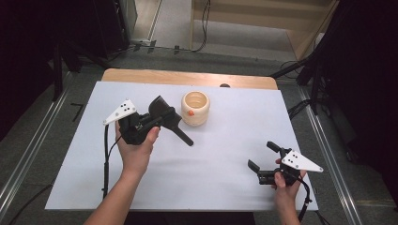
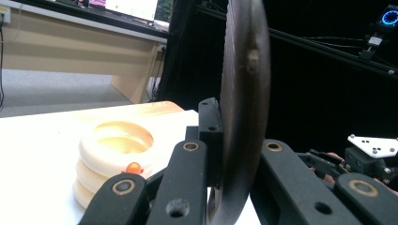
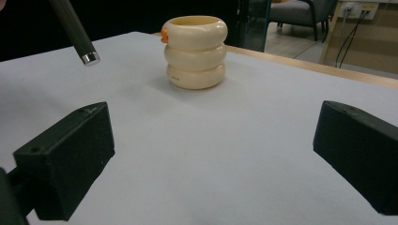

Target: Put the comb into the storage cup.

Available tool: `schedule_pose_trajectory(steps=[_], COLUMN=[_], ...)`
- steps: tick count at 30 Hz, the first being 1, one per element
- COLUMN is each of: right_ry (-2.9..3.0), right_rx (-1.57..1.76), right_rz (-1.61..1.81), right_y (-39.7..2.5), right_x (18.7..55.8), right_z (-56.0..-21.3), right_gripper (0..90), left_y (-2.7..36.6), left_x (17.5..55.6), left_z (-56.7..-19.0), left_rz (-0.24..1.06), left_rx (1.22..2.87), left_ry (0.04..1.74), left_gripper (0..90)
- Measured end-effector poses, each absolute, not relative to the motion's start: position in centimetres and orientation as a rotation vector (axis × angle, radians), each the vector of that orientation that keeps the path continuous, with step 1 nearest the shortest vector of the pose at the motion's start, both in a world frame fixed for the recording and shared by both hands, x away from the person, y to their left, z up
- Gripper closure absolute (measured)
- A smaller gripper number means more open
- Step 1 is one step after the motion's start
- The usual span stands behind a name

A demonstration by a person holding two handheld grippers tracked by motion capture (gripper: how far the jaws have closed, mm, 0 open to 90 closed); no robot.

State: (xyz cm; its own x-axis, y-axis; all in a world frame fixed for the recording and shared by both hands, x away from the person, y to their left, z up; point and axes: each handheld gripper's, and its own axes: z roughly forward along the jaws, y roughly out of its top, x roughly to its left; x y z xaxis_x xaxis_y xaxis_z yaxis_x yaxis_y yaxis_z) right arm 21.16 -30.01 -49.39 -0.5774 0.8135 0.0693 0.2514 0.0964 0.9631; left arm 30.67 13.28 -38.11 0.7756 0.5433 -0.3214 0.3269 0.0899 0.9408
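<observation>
- My left gripper (image 1: 157, 115) was clamped on a flat black spatula-like tool with a dark handle (image 1: 170, 121); in the left gripper view its blade (image 2: 244, 108) stood edge-on between the jaws, pinched tight.
- The tool's handle pointed down and right across the table in the high view, its metal-capped tip (image 3: 89, 58) hanging above the sheet and not touching it.
- My right gripper (image 1: 264, 158) had its jaws spread wide with nothing between them; it sat low over the near right part of the table, well apart from the tool.
- Just beside the tool's blade stood a cream ribbed holder shaped like three stacked rings (image 1: 195, 108), upright, with a small orange knob (image 1: 191, 113) on its side; its mouth looked empty from above.
- All of it rested on a white sheet (image 1: 211, 154) over a wooden tabletop (image 1: 187, 77).
- My read: the pick-up was done and the tool was lifted and brought near the holder. Left to do, I'd guess, was tipping the handle over the mouth and lowering it in, then letting go.
</observation>
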Motion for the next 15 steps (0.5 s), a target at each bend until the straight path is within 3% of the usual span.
schedule_pose_trajectory(steps=[15], right_ry=[1.882], right_rx=[1.059], right_rz=[1.495], right_y=[-30.6], right_x=[21.3], right_z=[-49.9], right_gripper=[0.0], left_y=[12.8], left_x=[32.1], left_z=[-37.0], left_rz=[0.213], left_rx=[1.519], left_ry=[0.734], left_gripper=[86.2])
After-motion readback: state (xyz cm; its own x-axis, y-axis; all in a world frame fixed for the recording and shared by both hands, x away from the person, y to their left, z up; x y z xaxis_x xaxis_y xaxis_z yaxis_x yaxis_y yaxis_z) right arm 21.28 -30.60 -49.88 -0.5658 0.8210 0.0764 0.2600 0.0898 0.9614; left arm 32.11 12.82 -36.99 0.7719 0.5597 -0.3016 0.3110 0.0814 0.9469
